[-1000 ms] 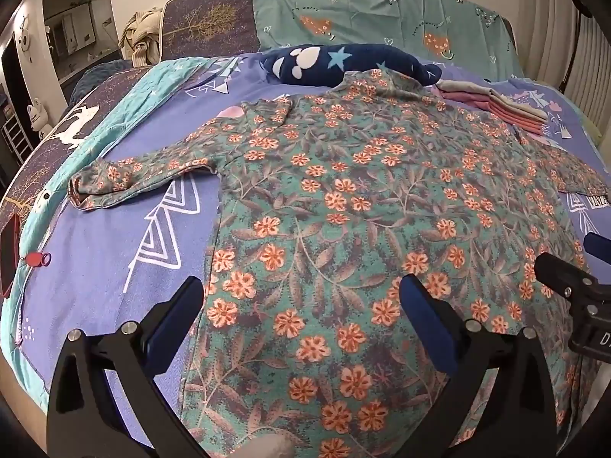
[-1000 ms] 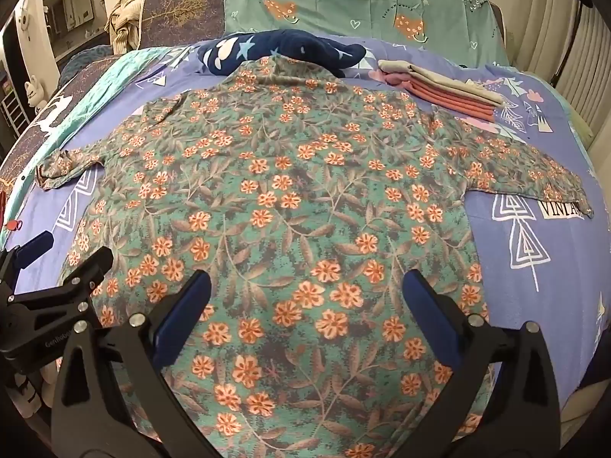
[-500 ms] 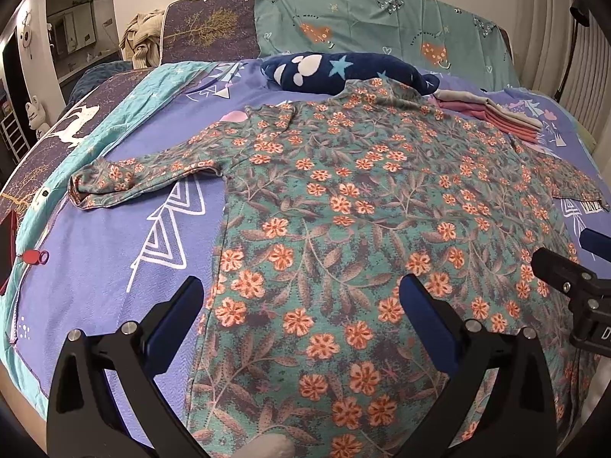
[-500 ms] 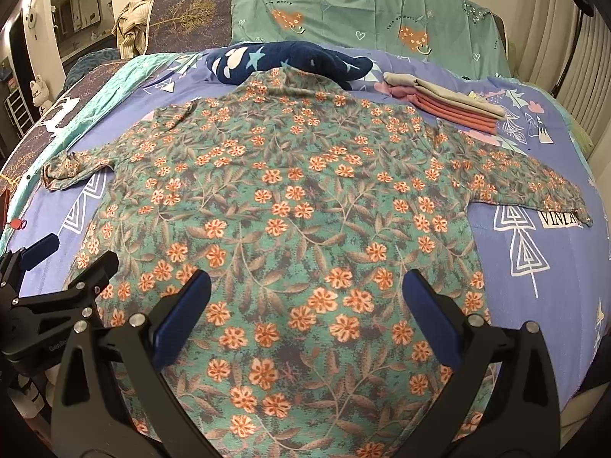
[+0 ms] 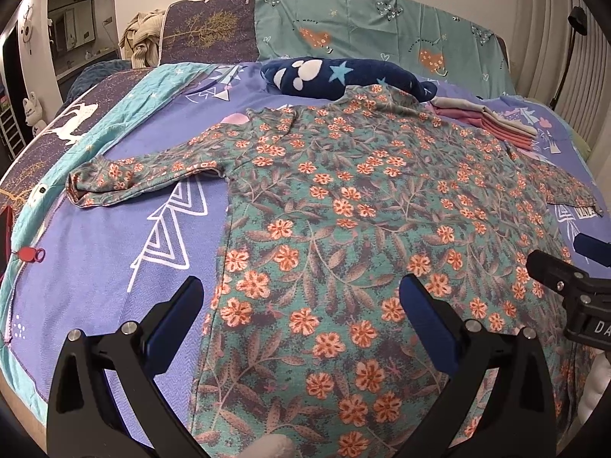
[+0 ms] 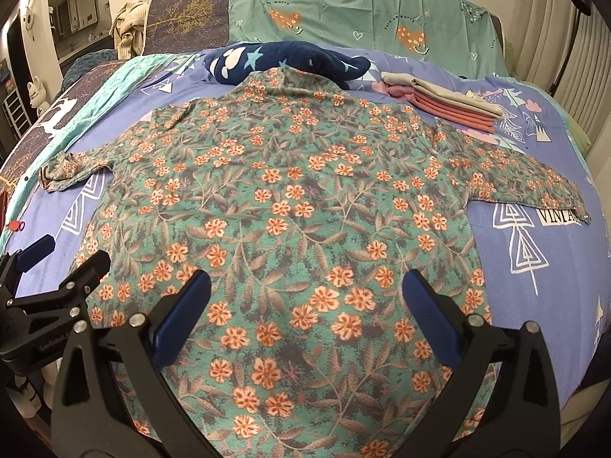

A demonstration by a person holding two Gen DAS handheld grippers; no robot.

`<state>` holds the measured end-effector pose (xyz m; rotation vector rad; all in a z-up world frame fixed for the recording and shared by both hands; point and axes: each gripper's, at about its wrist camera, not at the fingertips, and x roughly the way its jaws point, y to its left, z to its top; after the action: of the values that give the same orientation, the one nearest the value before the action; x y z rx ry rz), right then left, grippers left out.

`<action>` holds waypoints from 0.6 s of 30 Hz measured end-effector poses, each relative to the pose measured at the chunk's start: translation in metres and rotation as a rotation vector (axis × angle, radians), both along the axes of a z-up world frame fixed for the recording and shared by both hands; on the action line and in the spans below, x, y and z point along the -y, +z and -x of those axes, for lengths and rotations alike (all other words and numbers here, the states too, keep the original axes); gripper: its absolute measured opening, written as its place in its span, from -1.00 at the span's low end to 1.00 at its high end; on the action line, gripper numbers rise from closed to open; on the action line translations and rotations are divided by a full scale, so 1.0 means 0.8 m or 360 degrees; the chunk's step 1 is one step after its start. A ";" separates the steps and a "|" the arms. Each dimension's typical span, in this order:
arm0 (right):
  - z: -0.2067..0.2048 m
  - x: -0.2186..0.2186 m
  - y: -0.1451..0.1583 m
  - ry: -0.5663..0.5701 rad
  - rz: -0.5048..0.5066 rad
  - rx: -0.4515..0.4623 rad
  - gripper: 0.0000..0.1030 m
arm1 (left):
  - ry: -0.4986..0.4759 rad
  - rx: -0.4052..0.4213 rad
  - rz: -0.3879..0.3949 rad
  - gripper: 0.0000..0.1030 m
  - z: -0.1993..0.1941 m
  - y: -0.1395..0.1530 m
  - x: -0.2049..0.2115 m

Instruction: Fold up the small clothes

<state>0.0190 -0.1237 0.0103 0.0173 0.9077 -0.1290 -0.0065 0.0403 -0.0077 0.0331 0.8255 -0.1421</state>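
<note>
On bed [image 5: 95, 267], centre: floral top [image 5: 343, 221] laid flat, face-down or up not clear, sleeves spread to 9 and 3 o'clock, collar at 12 touching navy star pillow [image 5: 336, 76]. Layout suits a sleeve-in fold; none started. Left gripper [image 5: 301, 305] hovers over hem's left part, jaws wide apart, holding nothing. Right gripper [image 6: 305, 301] likewise spread, empty, over hem centre-right. Both near hem prob. because it's the nearest grab edge. Folded stack [image 6: 446, 103] at 1 o'clock, well apart from hem, likely finished items kept out of the work area.
</note>
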 end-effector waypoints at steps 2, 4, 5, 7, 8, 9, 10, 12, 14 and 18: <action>0.000 0.001 0.001 -0.0005 0.0003 0.0005 0.96 | -0.0012 -0.0012 0.0032 0.97 -0.001 -0.002 -0.002; 0.000 0.004 0.000 -0.0013 0.0001 0.0007 0.96 | -0.0008 -0.0027 0.0064 0.97 -0.002 -0.004 -0.005; 0.000 0.006 0.000 -0.0018 0.0002 0.0007 0.96 | -0.0004 -0.0035 0.0080 0.97 -0.003 -0.005 -0.007; -0.001 0.008 -0.001 -0.0030 0.0005 0.0006 0.96 | 0.0007 -0.0044 0.0092 0.97 -0.004 -0.007 -0.009; -0.001 0.010 -0.002 -0.0040 0.0006 0.0008 0.96 | 0.0012 -0.0045 0.0094 0.97 -0.004 -0.007 -0.010; -0.001 0.011 -0.002 -0.0043 0.0004 0.0008 0.96 | 0.0016 -0.0045 0.0093 0.97 -0.004 -0.007 -0.010; -0.001 0.012 -0.002 -0.0047 0.0000 0.0010 0.96 | 0.0017 -0.0043 0.0089 0.97 -0.003 -0.007 -0.010; -0.001 0.013 -0.002 -0.0052 0.0000 0.0014 0.96 | 0.0016 -0.0035 0.0072 0.97 -0.002 -0.007 -0.009; -0.001 0.013 -0.002 -0.0052 0.0003 0.0018 0.96 | 0.0013 -0.0025 0.0060 0.97 0.000 -0.006 -0.008; 0.000 0.014 0.000 -0.0054 0.0003 0.0026 0.96 | 0.0015 -0.0006 0.0051 0.97 0.002 -0.003 -0.008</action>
<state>0.0192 -0.1350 0.0100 0.0318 0.8911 -0.1613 -0.0079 0.0470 -0.0104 -0.0011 0.8267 -0.1467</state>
